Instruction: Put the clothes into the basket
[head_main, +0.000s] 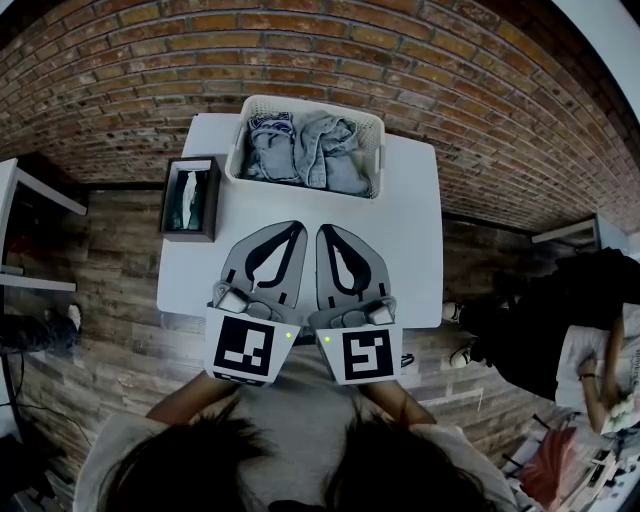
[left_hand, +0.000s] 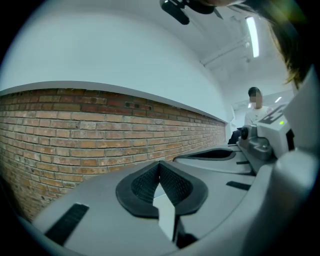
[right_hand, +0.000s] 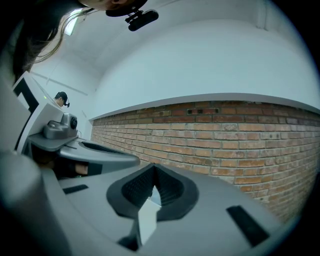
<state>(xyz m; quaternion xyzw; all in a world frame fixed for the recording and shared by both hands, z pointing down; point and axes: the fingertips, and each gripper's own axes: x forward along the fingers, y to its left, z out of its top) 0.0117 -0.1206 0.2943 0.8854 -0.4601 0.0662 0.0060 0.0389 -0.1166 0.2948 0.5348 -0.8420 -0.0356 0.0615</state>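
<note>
A white basket stands at the far edge of the white table, with bluish-grey clothes inside it. My left gripper and right gripper rest side by side on the near half of the table, tips pointing at the basket. Both are shut with nothing between their jaws. In the left gripper view the left gripper points at the brick wall, tips meeting. The right gripper looks the same in the right gripper view. Neither gripper view shows the basket or clothes.
A dark box with a teal item sits off the table's left side. A brick wall runs behind the table. A person sits at the right on the wooden floor area. Another person shows far off in the left gripper view.
</note>
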